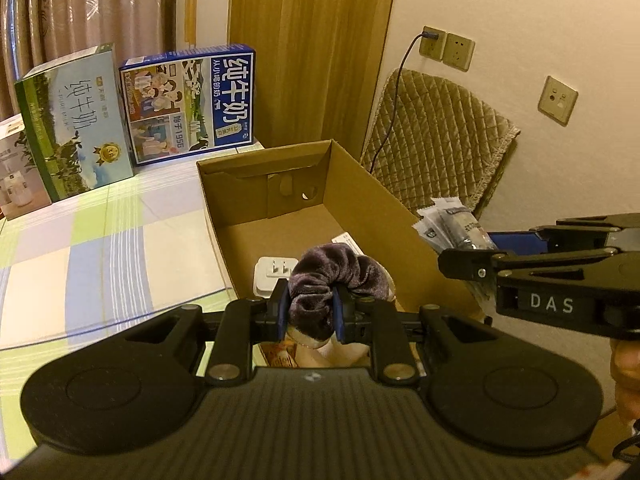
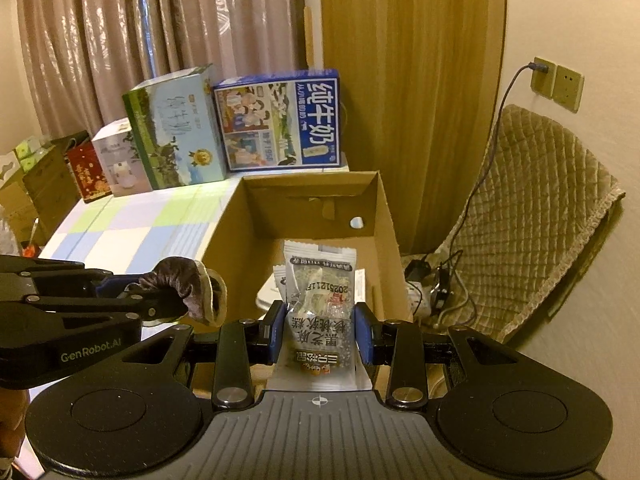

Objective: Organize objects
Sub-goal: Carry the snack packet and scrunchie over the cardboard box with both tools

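Scrunchie (image 1: 336, 280), frame centre, clenched in left tool (image 1: 310, 316) above box (image 1: 360, 176); right tool (image 2: 320, 334) grips snack pack (image 2: 320, 304). Risk: tools collide over box; velvet snags on pad at release.

2 milk cartons (image 1: 188, 104), 1 cardboard box (image 1: 360, 184), perhaps 2 snack packets (image 2: 320, 308).

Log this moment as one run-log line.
left gripper: shut on scrunchie | right gripper: shut on snack packet | both over box

cardboard box (image 2: 384, 216) far half free | white plug adapter (image 1: 269, 276) blocks near end
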Action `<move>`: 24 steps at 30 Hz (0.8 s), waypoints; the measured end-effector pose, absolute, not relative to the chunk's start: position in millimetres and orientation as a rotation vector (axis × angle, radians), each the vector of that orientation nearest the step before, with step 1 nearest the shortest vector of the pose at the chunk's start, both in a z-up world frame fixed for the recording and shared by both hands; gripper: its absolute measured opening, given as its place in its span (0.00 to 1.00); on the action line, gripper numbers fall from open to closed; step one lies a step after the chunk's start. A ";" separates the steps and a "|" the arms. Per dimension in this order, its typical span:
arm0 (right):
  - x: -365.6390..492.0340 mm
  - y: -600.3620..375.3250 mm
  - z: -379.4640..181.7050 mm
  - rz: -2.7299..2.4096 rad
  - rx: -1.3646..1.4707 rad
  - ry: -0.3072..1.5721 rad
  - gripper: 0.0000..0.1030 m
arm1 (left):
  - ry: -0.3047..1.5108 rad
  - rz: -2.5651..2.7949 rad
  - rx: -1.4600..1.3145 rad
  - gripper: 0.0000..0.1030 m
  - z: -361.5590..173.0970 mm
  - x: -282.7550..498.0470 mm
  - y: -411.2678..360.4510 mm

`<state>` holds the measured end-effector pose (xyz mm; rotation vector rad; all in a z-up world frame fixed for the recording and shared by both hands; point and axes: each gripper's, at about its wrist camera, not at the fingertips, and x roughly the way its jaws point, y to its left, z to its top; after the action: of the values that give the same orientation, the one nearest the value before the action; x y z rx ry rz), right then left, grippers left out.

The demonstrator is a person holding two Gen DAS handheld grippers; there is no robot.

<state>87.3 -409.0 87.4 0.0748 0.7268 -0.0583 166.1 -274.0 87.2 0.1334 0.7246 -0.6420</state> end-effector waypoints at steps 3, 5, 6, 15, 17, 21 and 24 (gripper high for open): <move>100.0 -415.1 82.6 -0.061 0.076 0.739 0.32 | 0.733 -0.642 0.139 0.17 82.6 180.7 -279.6; 108.3 -419.9 78.4 -0.063 0.083 0.747 0.32 | 0.737 -0.643 0.145 0.17 79.7 189.3 -282.6; 112.3 -421.7 76.3 -0.065 0.087 0.750 0.32 | 0.739 -0.644 0.148 0.17 78.3 193.5 -284.1; 141.1 -438.3 65.4 -0.079 0.118 0.766 0.32 | 0.760 -0.648 0.159 0.20 61.2 225.9 -296.3; 145.2 -440.6 63.2 -0.083 0.126 0.769 0.32 | 0.753 -0.646 0.162 0.29 55.8 231.7 -299.9; 148.7 -447.0 58.3 -0.091 0.147 0.777 0.32 | 0.752 -0.647 0.171 0.44 50.7 234.1 -300.9; 149.1 -448.3 55.8 -0.092 0.150 0.783 0.33 | 0.735 -0.639 0.193 0.44 52.1 229.2 -297.9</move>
<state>149.1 -448.3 55.8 0.1501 0.7829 -0.0923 229.2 -297.9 52.1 0.1934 0.7352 -0.6387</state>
